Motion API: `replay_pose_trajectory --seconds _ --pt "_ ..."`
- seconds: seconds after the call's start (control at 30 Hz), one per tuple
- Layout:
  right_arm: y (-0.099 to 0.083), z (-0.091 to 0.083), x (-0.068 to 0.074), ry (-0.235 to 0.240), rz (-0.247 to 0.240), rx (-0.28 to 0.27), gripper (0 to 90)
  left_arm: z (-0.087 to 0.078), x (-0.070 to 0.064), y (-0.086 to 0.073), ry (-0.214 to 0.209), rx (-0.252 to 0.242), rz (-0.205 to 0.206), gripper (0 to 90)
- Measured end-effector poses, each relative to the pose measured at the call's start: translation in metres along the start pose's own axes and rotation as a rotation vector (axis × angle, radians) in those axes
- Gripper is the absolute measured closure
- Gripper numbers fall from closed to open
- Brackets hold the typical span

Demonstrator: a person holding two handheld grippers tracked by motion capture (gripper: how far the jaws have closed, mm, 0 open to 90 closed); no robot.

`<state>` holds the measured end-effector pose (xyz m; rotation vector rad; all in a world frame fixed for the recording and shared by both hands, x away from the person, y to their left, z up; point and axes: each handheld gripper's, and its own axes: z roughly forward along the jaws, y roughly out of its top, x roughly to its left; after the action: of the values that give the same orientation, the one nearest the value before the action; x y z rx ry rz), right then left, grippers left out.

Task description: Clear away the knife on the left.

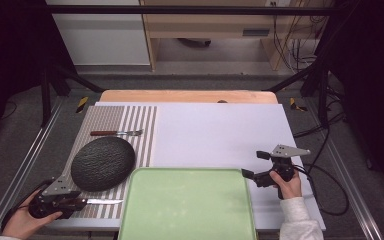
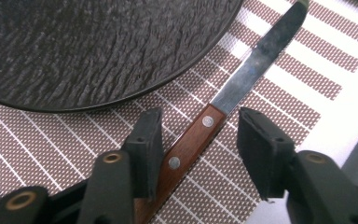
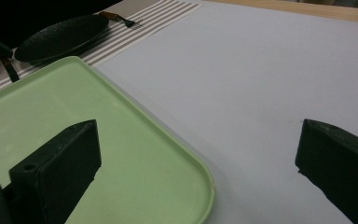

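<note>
A knife (image 2: 242, 74) with a brown wooden handle and a steel blade lies on the striped placemat (image 1: 140, 125), just in front of the dark textured plate (image 1: 102, 162). My left gripper (image 2: 200, 128) is open with the knife's handle between its jaws; the left jaw is against the handle and the right jaw stands apart from it. In the high view this gripper (image 1: 80, 202) is at the table's front left, and the blade (image 1: 105, 201) points right toward the green tray (image 1: 187, 205). My right gripper (image 1: 255, 165) stands open and empty over the tray's far right corner (image 3: 200, 177).
A fork (image 1: 117, 133) with a brown handle lies on the placemat beyond the plate. The white board (image 1: 220, 130) covers the middle and right of the table. The wooden table edge (image 1: 190, 96) runs along the back. Metal frame rails flank both sides.
</note>
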<state>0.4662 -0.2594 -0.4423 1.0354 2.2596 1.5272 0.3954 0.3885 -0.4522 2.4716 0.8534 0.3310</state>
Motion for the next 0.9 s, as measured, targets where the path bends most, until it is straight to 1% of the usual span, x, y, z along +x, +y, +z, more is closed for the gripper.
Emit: replay_pose_trajectory --seconds 0.07,0.13,0.23,0.3,0.33,0.47,0.53,0.57,0.6,0.7,0.9 --pt "0.0 0.0 0.0 0.002 0.002 0.001 0.6 0.001 0.0 0.001 0.0 0.01 0.009 55.9" --pt "0.0 0.0 0.0 -0.001 -0.001 0.002 0.5 0.002 0.001 0.001 0.003 0.014 0.012 58.6" --pt "0.0 0.0 0.0 0.0 -0.001 0.001 0.5 0.002 0.0 0.001 -0.001 0.019 0.021 60.1" --pt "0.0 0.0 0.0 0.001 0.003 0.001 0.5 0.001 -0.001 0.001 0.002 0.019 0.035 61.2" --pt "0.0 0.0 0.0 0.001 0.003 0.001 0.6 0.001 -0.002 0.001 0.005 0.021 0.051 61.2" --pt "0.0 0.0 0.0 0.0 0.003 0.001 0.5 0.001 -0.006 0.001 0.016 0.023 0.093 62.5" --pt "0.0 0.0 0.0 -0.001 0.0 0.001 0.6 0.001 -0.007 0.001 0.015 0.027 0.102 63.4" --pt "0.0 0.0 0.0 -0.001 0.001 0.0 0.5 0.0 -0.008 0.002 0.008 0.046 0.11 64.0" --pt "0.0 0.0 0.0 -0.001 0.002 -0.001 0.6 0.0 -0.008 0.002 0.008 0.046 0.11 64.4" --pt "0.0 0.0 0.0 -0.002 0.001 0.0 0.6 -0.001 -0.008 0.005 -0.013 0.079 0.119 65.8" --pt "0.0 0.0 0.0 -0.001 0.001 -0.002 0.6 -0.002 -0.012 0.007 -0.007 0.098 0.168 68.6"
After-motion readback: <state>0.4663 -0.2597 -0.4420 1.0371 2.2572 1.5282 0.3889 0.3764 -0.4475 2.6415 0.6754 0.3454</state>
